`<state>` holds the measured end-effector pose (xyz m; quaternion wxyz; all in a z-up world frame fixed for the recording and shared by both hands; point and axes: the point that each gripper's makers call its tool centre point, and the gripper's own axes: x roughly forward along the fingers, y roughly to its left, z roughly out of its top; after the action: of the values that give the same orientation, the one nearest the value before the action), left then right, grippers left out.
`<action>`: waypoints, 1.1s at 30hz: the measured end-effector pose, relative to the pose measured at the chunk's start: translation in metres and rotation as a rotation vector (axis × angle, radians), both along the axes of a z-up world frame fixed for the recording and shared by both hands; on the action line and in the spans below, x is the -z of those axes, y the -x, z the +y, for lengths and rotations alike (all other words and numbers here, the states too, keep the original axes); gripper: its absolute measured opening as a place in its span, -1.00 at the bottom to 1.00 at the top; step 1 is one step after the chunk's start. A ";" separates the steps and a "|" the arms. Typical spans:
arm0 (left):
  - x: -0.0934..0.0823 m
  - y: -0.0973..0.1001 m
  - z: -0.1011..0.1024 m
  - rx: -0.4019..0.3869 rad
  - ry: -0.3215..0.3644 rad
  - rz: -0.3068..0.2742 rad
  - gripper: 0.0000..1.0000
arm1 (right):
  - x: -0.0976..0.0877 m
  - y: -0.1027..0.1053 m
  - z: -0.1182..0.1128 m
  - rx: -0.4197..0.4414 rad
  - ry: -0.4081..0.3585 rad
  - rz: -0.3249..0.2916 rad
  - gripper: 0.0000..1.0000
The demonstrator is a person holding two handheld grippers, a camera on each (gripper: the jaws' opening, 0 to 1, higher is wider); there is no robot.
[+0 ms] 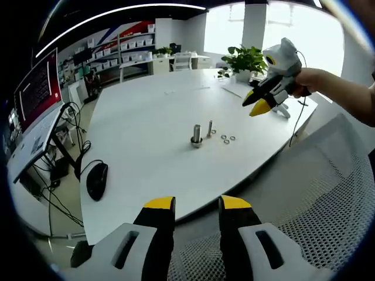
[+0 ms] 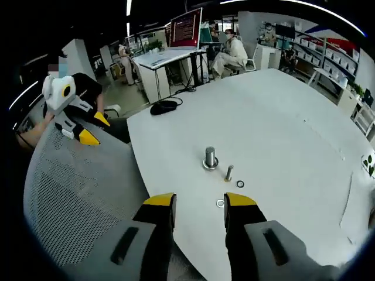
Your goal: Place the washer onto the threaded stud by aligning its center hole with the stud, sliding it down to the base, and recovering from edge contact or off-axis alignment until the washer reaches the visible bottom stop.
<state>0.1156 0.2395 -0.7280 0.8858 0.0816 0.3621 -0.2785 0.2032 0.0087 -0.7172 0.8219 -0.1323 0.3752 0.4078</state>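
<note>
A threaded stud point(image 1: 196, 135) stands upright on a round base near the middle of the white table point(image 1: 140, 117). Just beside it stands a thinner bolt point(image 1: 210, 129), and past that lie three small washers point(image 1: 226, 139). My left gripper point(image 1: 197, 205) is open and holds nothing, back off the table's near edge. The right gripper point(image 1: 258, 104), held in a hand, hovers beyond the washers. In the right gripper view, my right gripper point(image 2: 199, 202) is open and holds nothing. One washer point(image 2: 220, 203) lies between its tips, with the stud point(image 2: 210, 158) and bolt point(image 2: 229, 172) farther on. The left gripper point(image 2: 94, 129) shows open over the chair.
A mesh chair back point(image 1: 316, 205) point(image 2: 76, 193) sits at the table's edge. A black mouse point(image 1: 96, 178) point(image 2: 165, 106) with its cable lies near one corner. A potted plant point(image 1: 246, 58) stands at the far end. A monitor point(image 1: 38, 88) and desks with seated people point(image 2: 231, 52) lie beyond.
</note>
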 end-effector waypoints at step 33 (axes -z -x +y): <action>0.002 0.007 -0.008 0.076 0.004 0.018 -0.51 | -0.026 0.075 -0.057 0.539 -0.141 -0.205 -0.20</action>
<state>0.1084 0.2316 -0.7302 0.8715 0.0910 0.3663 -0.3132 0.1286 -0.0485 -0.6914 0.9413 -0.0108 0.2825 0.1845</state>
